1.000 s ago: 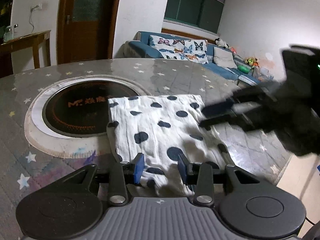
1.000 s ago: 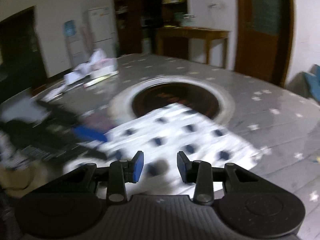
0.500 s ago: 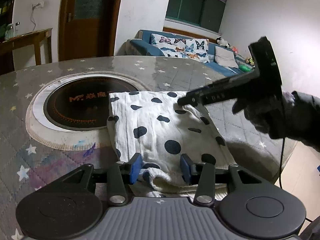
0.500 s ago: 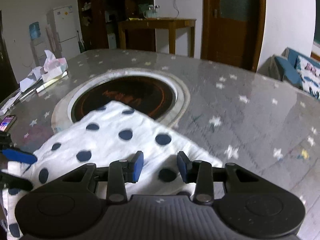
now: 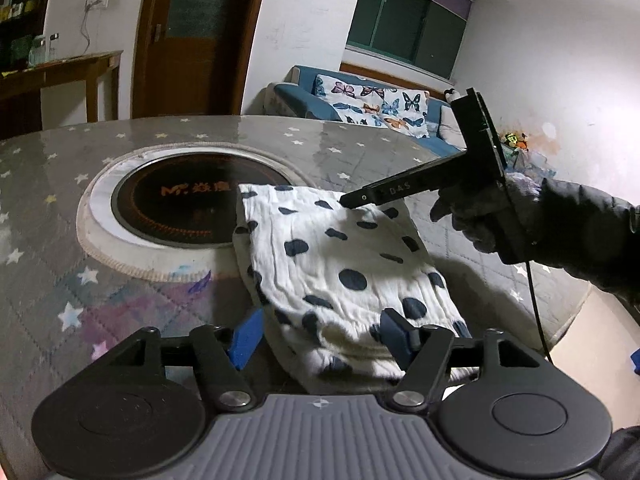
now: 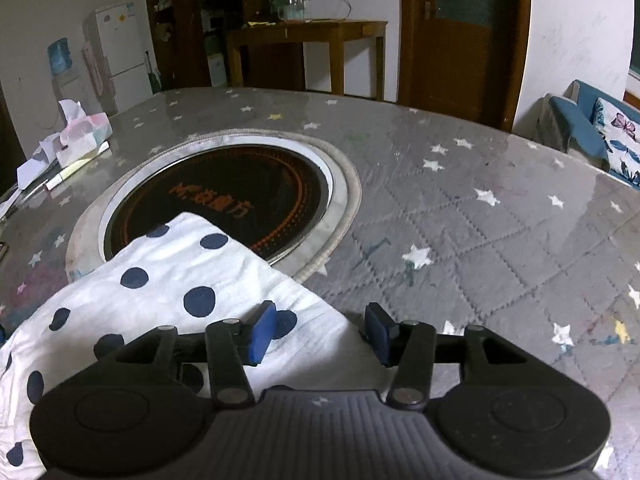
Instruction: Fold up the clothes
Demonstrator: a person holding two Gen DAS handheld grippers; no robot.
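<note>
Garment: a white cloth with dark blue dots [image 5: 340,264], folded to a thick rectangle. It lies on the counter in the middle of the left wrist view; in the right wrist view [image 6: 160,280] it fills the lower left of the frame.
Far corner: one corner of the cloth lies over the rim of the round black cooktop [image 5: 192,204] that is set into the counter.
Near edge: the folded layers show as a stack at the lower centre of the left wrist view, between the two blue pads.
Left gripper [image 5: 322,338]: the jaws stand wide open, one pad on each side of the near edge of the cloth, and they grip nothing.
Right gripper [image 6: 320,332]: the jaws are open also. The left pad is over the cloth edge, the right pad is over bare counter. From the left wrist view this gripper [image 5: 352,200] points its tip at the far right part of the cloth; I cannot tell if it touches.
Right hand [image 5: 492,220]: in a dark glove, at the right of the frame.
Counter [image 6: 480,220]: grey quilted cover with white stars.
Further out: a tissue box [image 6: 86,134] at the upper left in the right wrist view; a blue sofa with butterfly cushions [image 5: 372,104] behind the counter.
</note>
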